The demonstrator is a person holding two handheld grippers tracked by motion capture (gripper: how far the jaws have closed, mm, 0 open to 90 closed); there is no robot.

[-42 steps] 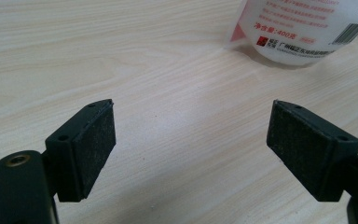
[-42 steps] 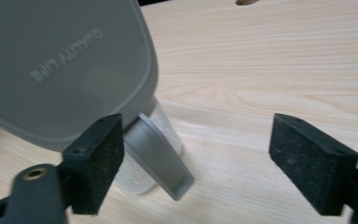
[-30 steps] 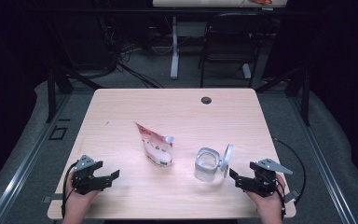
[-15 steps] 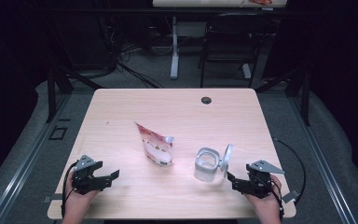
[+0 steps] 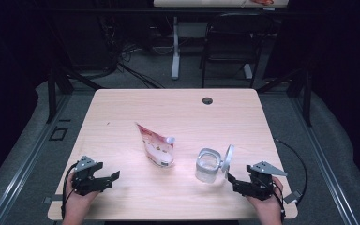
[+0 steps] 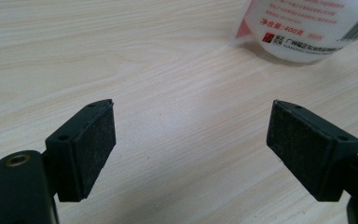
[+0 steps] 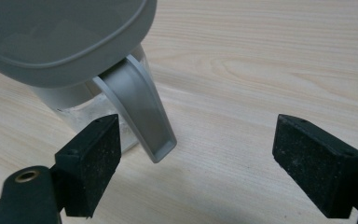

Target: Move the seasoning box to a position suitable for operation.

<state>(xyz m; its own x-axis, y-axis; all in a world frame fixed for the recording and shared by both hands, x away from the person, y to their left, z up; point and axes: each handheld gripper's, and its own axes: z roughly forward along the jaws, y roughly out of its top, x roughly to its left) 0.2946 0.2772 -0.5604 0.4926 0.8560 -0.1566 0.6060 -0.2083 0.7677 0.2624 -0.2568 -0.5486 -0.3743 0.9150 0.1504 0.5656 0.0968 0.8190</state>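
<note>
A red-and-white spouted pouch lies near the middle of the wooden table; its white printed bottom shows at the top right of the left gripper view. A clear jar with a hinged grey lid standing open sits to the pouch's right. My left gripper rests open at the front left, well short of the pouch, with nothing between its pads. My right gripper is open just right of the jar. The lid's grey latch hangs close to its left pad.
A round cable hole sits at the table's far edge. Behind the table stand a chair and a white desk leg on dark floor. A cable trails off the right gripper past the table's right edge.
My right gripper has moved left and a little forward, closing the gap to the jar's open lid. The left gripper, pouch and jar have stayed put.
</note>
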